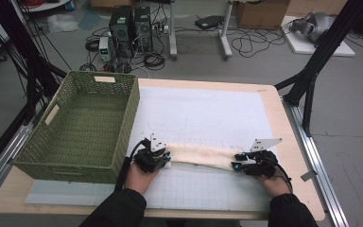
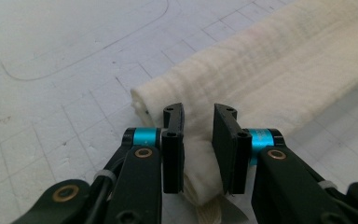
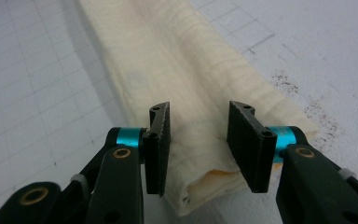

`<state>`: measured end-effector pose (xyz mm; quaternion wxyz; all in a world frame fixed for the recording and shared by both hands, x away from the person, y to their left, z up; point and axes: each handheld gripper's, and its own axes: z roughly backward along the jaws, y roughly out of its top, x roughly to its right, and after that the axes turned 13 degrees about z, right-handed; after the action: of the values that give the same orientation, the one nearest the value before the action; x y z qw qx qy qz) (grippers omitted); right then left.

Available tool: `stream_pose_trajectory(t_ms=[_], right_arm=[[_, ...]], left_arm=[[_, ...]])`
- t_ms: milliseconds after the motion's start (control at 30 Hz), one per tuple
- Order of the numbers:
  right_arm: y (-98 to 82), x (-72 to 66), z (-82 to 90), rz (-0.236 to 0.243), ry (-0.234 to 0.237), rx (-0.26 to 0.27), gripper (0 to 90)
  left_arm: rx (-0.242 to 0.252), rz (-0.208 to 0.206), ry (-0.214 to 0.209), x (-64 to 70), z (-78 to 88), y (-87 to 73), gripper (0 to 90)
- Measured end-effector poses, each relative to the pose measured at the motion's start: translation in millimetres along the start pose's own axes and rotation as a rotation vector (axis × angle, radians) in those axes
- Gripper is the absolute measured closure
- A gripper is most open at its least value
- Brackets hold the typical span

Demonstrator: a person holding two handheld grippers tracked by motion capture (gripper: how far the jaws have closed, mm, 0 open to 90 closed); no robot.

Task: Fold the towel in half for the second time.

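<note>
A long, cream-coloured folded cloth [image 1: 198,155] lies across the white grid mat [image 1: 203,109], running left to right between my two grippers. My left gripper [image 1: 166,158] sits at its left end. In the left gripper view the cloth [image 2: 270,70] bunches up between the pads, and the left gripper [image 2: 198,112] is shut on it. My right gripper [image 1: 236,163] is at the cloth's right end. In the right gripper view the cloth [image 3: 168,56] lies flat, and the right gripper [image 3: 199,109] stands open astride that end, pads apart from the fabric.
A green woven basket [image 1: 123,123] stands on the table's left side, close to my left hand. The wooden table edge [image 1: 290,156] runs along the right. Computers, cables and stand legs are on the floor beyond the table.
</note>
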<state>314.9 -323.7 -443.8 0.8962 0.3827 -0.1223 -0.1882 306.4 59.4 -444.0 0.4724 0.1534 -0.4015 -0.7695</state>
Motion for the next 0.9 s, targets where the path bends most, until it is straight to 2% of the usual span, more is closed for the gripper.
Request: stream_pose_trajectory(t_ms=[600,900], right_arm=[[-1.4,0.3,2.8,0.006,-0.004,-0.006,58.8],[-0.5,-0.9,2.1,0.014,-0.016,-0.011,57.9]], left_arm=[[0.004,-0.029,0.000,0.4,0.1,-0.9,72.8],[0.003,-0.027,0.005,1.5,0.3,-0.9,71.7]])
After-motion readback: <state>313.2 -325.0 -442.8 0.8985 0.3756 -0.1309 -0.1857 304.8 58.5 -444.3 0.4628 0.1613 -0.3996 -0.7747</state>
